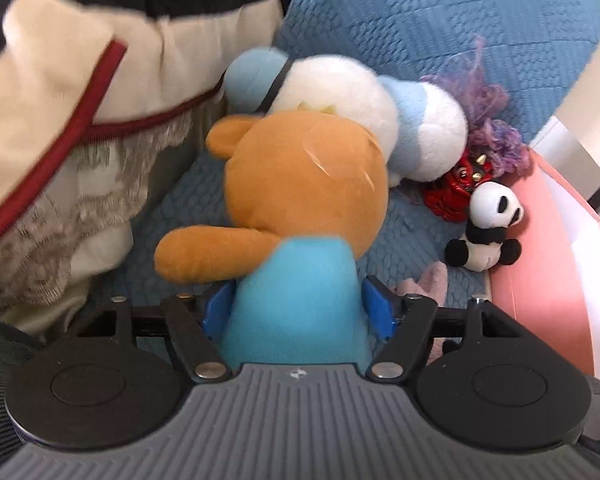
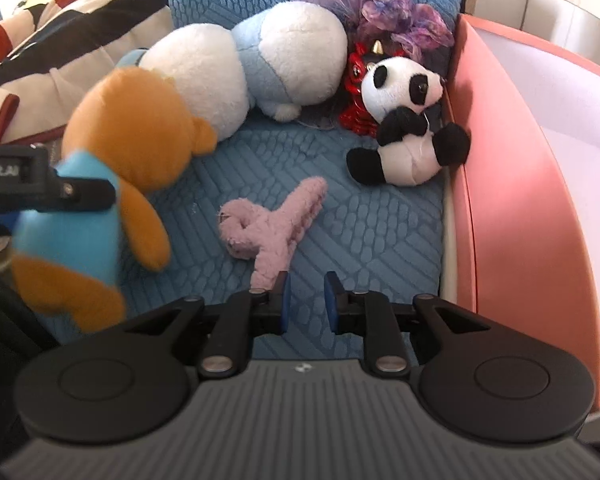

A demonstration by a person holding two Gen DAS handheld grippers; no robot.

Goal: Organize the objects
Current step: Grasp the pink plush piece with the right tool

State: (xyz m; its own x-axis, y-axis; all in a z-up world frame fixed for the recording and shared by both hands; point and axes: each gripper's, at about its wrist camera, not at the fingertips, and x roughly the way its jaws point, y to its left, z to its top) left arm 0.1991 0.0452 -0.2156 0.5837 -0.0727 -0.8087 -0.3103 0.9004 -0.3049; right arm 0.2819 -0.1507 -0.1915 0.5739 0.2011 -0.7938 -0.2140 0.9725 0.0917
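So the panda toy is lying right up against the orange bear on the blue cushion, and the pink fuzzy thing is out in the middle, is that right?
Not quite. The panda toy lies against the pink box, well apart from the orange bear, as the right wrist view shows. The rest holds: the pink fuzzy thing lies out in the middle of the blue cushion.

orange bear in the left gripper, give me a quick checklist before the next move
1. orange bear sits between the left gripper pads: ok
2. Pads pressing firmly on its blue body: cannot tell
3. right gripper empty, jaws slightly apart: ok
4. pink box open at the top: ok
5. panda clear of both grippers: ok, it leans against the box
6. pink plush picked up: not ok, it lies loose ahead of the right gripper
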